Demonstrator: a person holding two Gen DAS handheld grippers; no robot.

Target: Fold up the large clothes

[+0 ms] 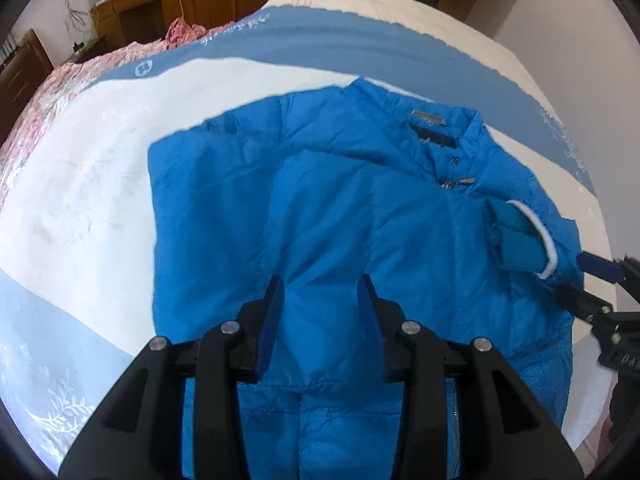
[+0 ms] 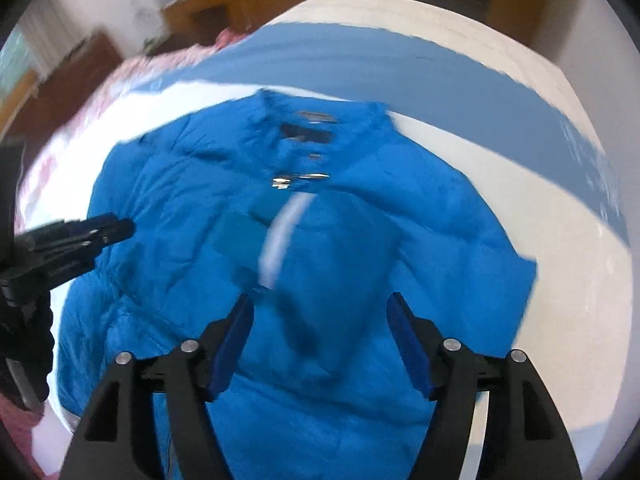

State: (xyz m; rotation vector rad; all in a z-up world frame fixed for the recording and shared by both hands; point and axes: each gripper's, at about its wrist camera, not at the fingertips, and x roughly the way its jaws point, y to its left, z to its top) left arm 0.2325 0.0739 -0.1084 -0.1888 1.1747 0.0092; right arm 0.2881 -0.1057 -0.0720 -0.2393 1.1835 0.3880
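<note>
A bright blue puffer jacket (image 1: 340, 208) lies front up on the bed, collar at the far end. One sleeve is folded across the chest, and its teal cuff with white trim (image 1: 520, 240) points toward the zip. My left gripper (image 1: 320, 284) hangs over the lower chest with its jaws partly apart and no fabric pinched between the pads. The right gripper (image 2: 320, 302) hovers wide open above the folded sleeve (image 2: 320, 264), a little short of the cuff (image 2: 240, 232). Each gripper shows in the other's view: the left gripper (image 2: 126, 227) and the right gripper (image 1: 570, 276).
The bed sheet (image 1: 100, 200) is white with wide blue bands. A pink flowered quilt (image 1: 48, 92) lies along the far left side. Wooden cabinets (image 1: 136, 12) stand behind the bed. A dark gloved hand (image 2: 24, 352) holds the left gripper.
</note>
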